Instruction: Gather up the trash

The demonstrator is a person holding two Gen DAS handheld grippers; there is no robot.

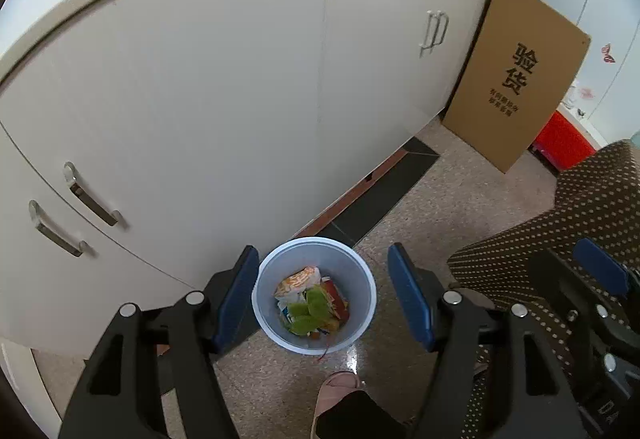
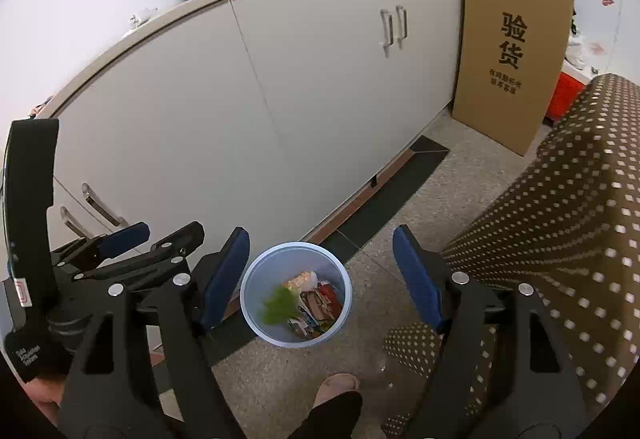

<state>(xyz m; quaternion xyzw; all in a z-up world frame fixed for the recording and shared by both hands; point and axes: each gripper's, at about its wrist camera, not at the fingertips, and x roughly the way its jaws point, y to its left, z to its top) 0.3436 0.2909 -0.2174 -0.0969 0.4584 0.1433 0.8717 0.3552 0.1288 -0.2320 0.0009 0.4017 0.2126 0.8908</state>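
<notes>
Both grippers hang above the floor (image 1: pixel 420 207) with jaws wide apart and nothing between them. Below the left gripper (image 1: pixel 324 295) and the right gripper (image 2: pixel 322 275) stands a pale blue bin (image 1: pixel 362 279) just beside a white cabinet (image 1: pixel 200 99). Inside lie crumpled wrappers (image 1: pixel 298 281) and green scraps (image 1: pixel 310 313); a cardboard sheet (image 1: pixel 516 75) leans at the cabinet's end.

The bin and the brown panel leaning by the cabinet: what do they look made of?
The bin looks like thin, smooth plastic: pale blue, slightly translucent, with a moulded rim. The panel looks like matte corrugated cardboard, plain brown with black print.
</notes>
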